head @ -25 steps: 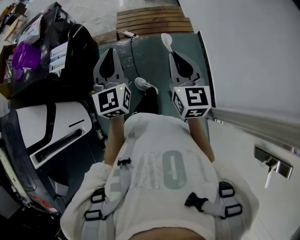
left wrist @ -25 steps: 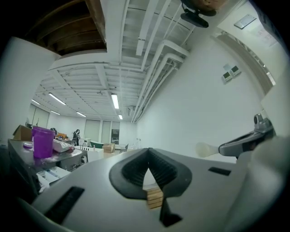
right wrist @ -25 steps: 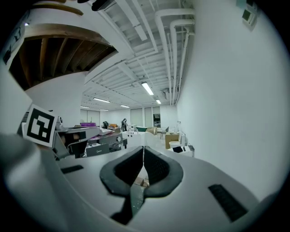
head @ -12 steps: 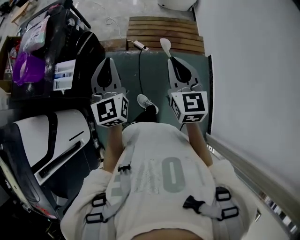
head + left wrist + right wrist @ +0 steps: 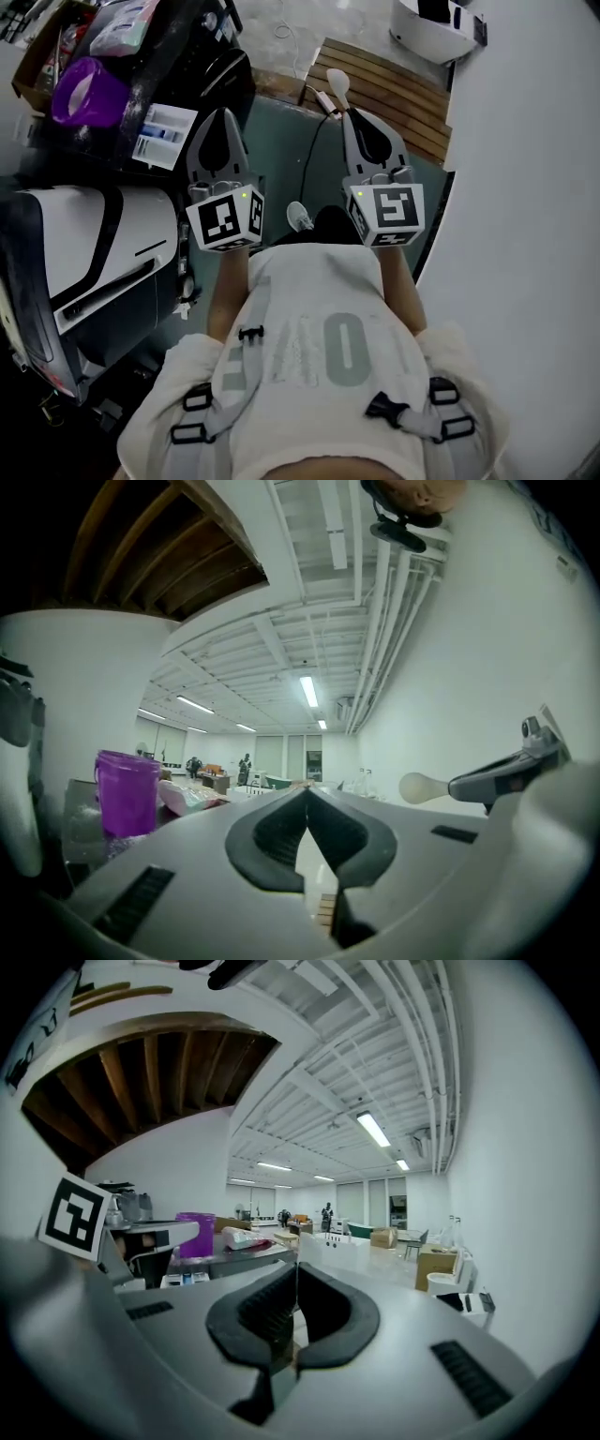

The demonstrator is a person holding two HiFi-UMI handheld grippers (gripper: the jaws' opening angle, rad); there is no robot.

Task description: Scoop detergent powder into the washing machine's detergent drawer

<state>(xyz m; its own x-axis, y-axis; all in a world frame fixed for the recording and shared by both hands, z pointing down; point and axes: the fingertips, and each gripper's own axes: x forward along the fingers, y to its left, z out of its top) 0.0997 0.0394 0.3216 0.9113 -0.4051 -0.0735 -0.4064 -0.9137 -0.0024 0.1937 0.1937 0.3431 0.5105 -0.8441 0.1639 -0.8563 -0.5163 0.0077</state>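
Head view: both tongs held level before the chest, right of the washing machine (image 5: 103, 248), apparently in transit toward it. Left gripper (image 5: 220, 114) pinched shut on nothing, kept free. Right gripper (image 5: 349, 112) clamped on the thin handle of a white plastic spoon (image 5: 337, 82), its smooth oval bowl poking past the tips, ready for scooping. Beyond the washing machine, a glossy purple tub (image 5: 89, 91), likely the powder. Drawer not made out.
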